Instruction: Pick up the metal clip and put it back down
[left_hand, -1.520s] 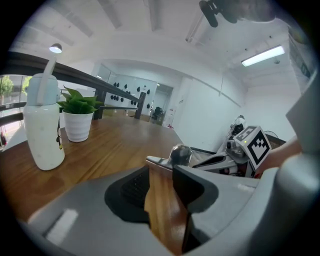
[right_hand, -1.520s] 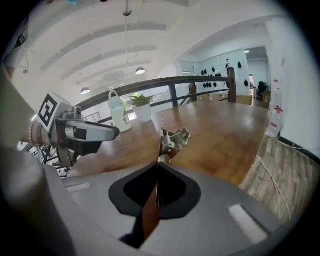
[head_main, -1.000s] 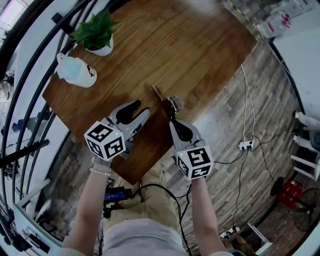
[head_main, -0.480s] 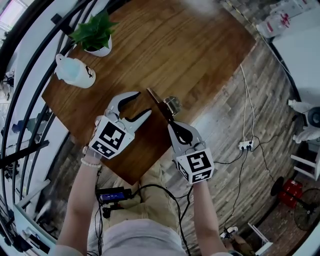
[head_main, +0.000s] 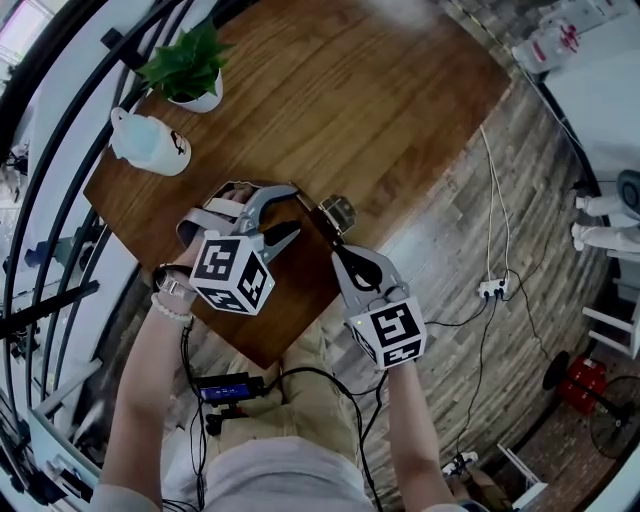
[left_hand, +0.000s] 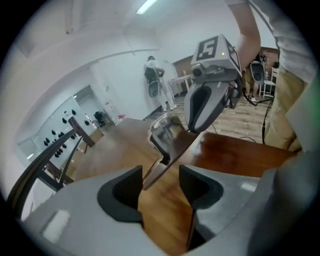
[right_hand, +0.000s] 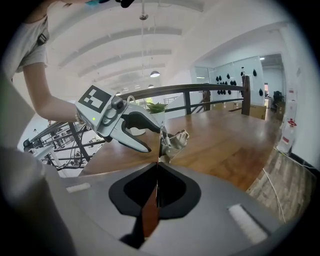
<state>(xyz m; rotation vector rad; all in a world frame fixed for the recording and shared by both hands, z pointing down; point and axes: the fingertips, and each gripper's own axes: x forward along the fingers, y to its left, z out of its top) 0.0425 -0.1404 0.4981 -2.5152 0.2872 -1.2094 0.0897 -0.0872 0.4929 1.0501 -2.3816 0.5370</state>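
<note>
The jaws of the left gripper (left_hand: 160, 187) are held apart around one lever tip of the clip (left_hand: 167, 137); whether it is touched cannot be told. The other lever, partly hidden, is clamped by the right gripper (right_hand: 156, 185) over the table (head_main: 400, 110). A plant (head_main: 190, 58) is held in the pot (head_main: 205, 101).
</note>
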